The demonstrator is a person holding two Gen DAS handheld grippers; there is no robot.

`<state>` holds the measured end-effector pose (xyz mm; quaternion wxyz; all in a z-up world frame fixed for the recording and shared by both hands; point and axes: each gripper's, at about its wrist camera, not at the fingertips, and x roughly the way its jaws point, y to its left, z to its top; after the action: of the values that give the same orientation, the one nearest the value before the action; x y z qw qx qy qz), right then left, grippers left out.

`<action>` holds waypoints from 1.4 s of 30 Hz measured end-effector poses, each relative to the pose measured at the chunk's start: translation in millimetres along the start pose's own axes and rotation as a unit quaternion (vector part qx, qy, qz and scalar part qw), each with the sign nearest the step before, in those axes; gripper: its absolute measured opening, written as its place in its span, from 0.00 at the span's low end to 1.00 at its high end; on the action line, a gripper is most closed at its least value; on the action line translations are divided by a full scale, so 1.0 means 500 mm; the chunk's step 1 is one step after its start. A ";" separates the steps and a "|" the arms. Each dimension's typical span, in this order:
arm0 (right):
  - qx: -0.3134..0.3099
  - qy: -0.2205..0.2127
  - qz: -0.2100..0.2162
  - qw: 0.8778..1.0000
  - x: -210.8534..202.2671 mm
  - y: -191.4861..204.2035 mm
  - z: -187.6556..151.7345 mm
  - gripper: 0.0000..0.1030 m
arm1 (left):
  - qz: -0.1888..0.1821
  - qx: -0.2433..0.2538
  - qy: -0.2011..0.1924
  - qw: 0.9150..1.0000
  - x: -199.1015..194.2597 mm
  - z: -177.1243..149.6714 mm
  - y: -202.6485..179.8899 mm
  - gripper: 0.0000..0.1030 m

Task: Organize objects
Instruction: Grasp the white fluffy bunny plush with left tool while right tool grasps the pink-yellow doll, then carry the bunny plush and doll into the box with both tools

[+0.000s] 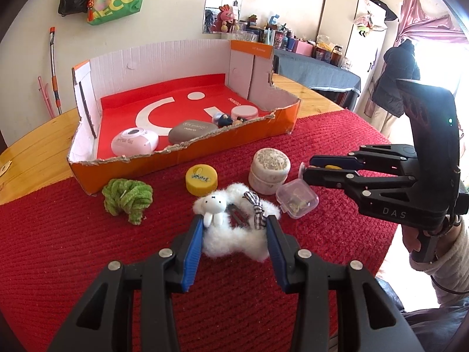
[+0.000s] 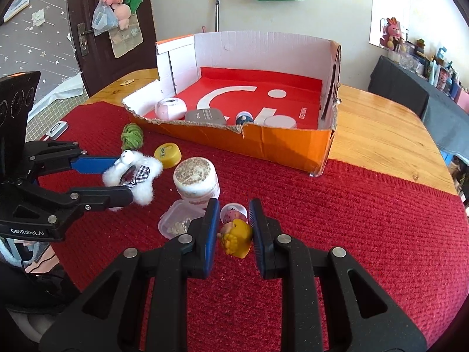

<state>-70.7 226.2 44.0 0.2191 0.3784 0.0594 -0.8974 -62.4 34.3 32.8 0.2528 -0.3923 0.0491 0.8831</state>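
Note:
My left gripper (image 1: 234, 223) is shut on a white fluffy star clip with a bunny and checked bow (image 1: 234, 228), low over the red mat; it also shows in the right wrist view (image 2: 132, 176). My right gripper (image 2: 233, 208) is shut on a yellow-haired figurine (image 2: 236, 237) and shows in the left wrist view (image 1: 306, 168). Loose on the mat lie a green fuzzy scrunchie (image 1: 129, 198), a yellow cap (image 1: 202, 179), a white round jar (image 1: 269, 170) and a small clear plastic case (image 1: 297, 199). The orange cardboard box (image 1: 187, 152) holds several items.
The box stands behind the loose items, with tall white walls at back and sides and a torn low front wall (image 2: 234, 135). The red mat (image 2: 366, 220) covers the near part of a wooden table (image 2: 381, 123). A small device (image 2: 58, 129) lies at the mat's left edge.

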 end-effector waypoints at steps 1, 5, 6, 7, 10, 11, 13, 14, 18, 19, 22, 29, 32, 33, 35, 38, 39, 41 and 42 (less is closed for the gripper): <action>0.001 -0.001 -0.002 1.000 0.000 0.000 -0.006 0.20 | -0.001 -0.002 0.005 1.000 0.003 -0.005 0.001 0.43; 0.018 -0.002 0.004 1.000 0.003 -0.004 -0.028 0.20 | -0.006 -0.010 0.007 1.000 0.009 -0.017 0.007 0.45; 0.024 -0.008 0.006 1.000 0.001 -0.006 -0.033 0.20 | -0.006 -0.010 0.007 1.000 0.011 -0.018 0.008 0.47; 0.029 -0.014 0.005 0.999 -0.002 -0.008 -0.036 0.20 | -0.004 -0.010 0.007 1.000 0.011 -0.018 0.008 0.48; 0.040 -0.017 0.004 0.999 -0.003 -0.014 -0.039 0.20 | -0.002 -0.009 0.007 1.000 0.013 -0.018 0.007 0.55; 0.041 -0.019 0.002 0.999 -0.004 -0.015 -0.040 0.21 | -0.001 -0.007 0.006 1.000 0.013 -0.018 0.005 0.58; 0.039 -0.021 -0.005 0.999 -0.002 -0.016 -0.039 0.23 | 0.004 -0.005 0.006 1.000 0.016 -0.015 0.002 0.60; 0.038 -0.023 -0.009 0.999 -0.003 -0.016 -0.039 0.23 | 0.008 -0.004 0.006 1.000 0.017 -0.015 0.001 0.60; 0.036 -0.027 -0.025 0.999 -0.005 -0.022 -0.041 0.24 | 0.013 -0.005 0.006 1.000 0.022 -0.011 -0.001 0.63; 0.038 -0.027 -0.023 0.999 -0.005 -0.026 -0.042 0.25 | 0.012 -0.004 0.007 1.000 0.022 -0.010 -0.001 0.63; 0.040 -0.030 -0.021 0.999 -0.007 -0.031 -0.043 0.30 | 0.014 -0.003 0.008 1.000 0.025 -0.007 -0.002 0.63; 0.026 -0.050 -0.040 0.998 -0.017 -0.023 -0.045 0.67 | 0.014 -0.001 0.008 1.000 0.027 -0.005 -0.002 0.64; 0.033 -0.039 -0.042 0.998 -0.011 -0.029 -0.042 0.66 | 0.013 0.003 0.010 1.000 0.030 -0.003 -0.005 0.63; 0.032 -0.036 -0.041 0.998 -0.010 -0.030 -0.041 0.65 | 0.011 0.005 0.010 1.000 0.031 -0.002 -0.007 0.61; 0.024 -0.028 -0.044 0.998 -0.006 -0.025 -0.039 0.55 | 0.007 0.008 0.011 1.000 0.033 -0.002 -0.010 0.55; 0.002 -0.024 -0.055 0.998 0.000 -0.012 -0.041 0.45 | 0.008 0.017 0.005 1.000 0.034 -0.003 -0.015 0.50; 0.001 -0.024 -0.051 0.998 0.001 -0.011 -0.042 0.34 | 0.007 0.018 0.004 1.000 0.033 -0.004 -0.016 0.49; 0.006 -0.024 -0.040 0.999 0.001 -0.011 -0.042 0.23 | 0.008 0.020 0.002 1.000 0.030 -0.004 -0.017 0.46; 0.009 -0.025 -0.035 0.999 0.000 -0.012 -0.041 0.20 | 0.007 0.018 0.000 1.000 0.028 -0.004 -0.017 0.44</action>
<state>-59.9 237.2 28.9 0.1860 0.3557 0.0592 -0.9140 -64.8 46.6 22.5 0.2533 -0.3871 0.0682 0.8839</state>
